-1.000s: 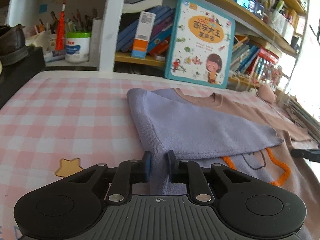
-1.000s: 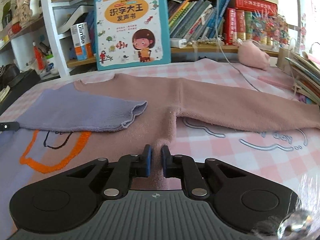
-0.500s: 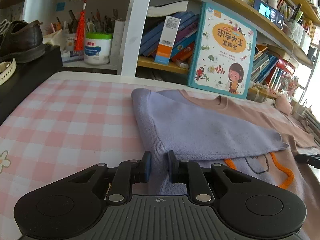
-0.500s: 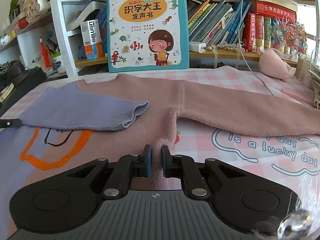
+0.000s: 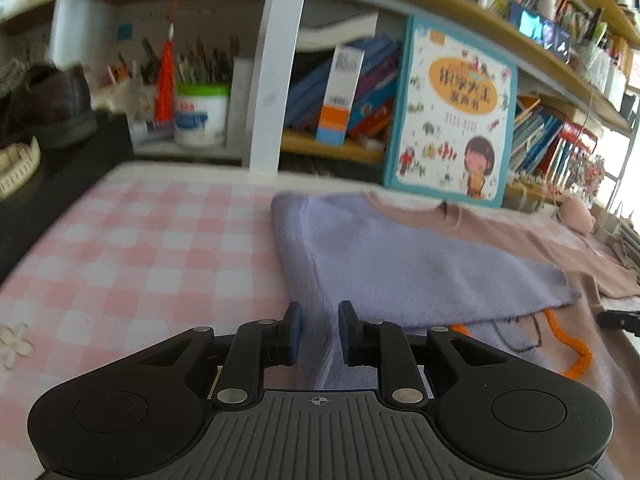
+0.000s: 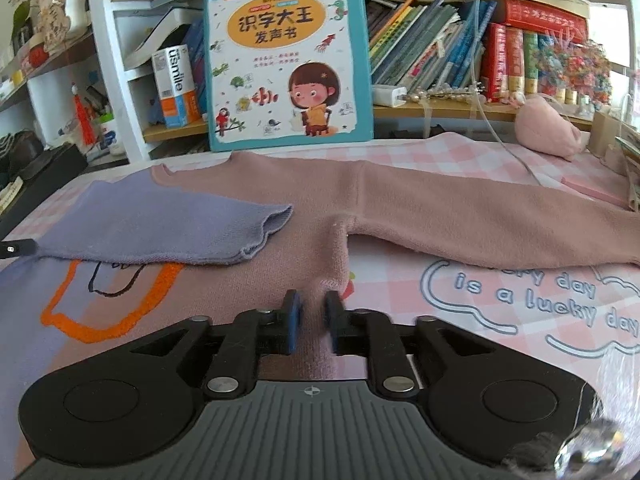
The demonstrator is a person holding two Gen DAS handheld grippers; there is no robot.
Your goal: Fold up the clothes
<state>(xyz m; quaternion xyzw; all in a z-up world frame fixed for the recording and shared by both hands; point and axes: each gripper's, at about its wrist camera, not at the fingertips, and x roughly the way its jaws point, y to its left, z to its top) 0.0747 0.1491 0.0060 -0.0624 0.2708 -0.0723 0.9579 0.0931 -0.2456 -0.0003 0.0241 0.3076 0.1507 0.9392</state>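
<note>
A sweater, lilac on one half and pink on the other with an orange outline (image 6: pixel 100 320), lies flat on the pink checked tablecloth (image 5: pixel 140 260). Its lilac sleeve (image 5: pixel 400 272) is folded across the body; the pink sleeve (image 6: pixel 480 220) stretches out to the right. My left gripper (image 5: pixel 320 334) pinches a raised fold of the lilac side edge, and its jaws are opening. My right gripper (image 6: pixel 312 326) pinches a hump of the pink side edge (image 6: pixel 316 292); its jaws are opening too, one pad blurred. Each view shows the other gripper's tip at its edge.
A shelf of books runs along the back, with a large picture book (image 6: pixel 288 60) leaning on it just behind the collar. A pink pouch (image 6: pixel 548 128) and a white cable (image 6: pixel 516 152) lie at the back right. A shoe on a black box (image 5: pixel 44 108) stands at the left.
The right view has shifted so more of the tablecloth lettering shows. The left view has tilted up toward the shelf. Both grippers' pads stand slightly wider on their folds.
</note>
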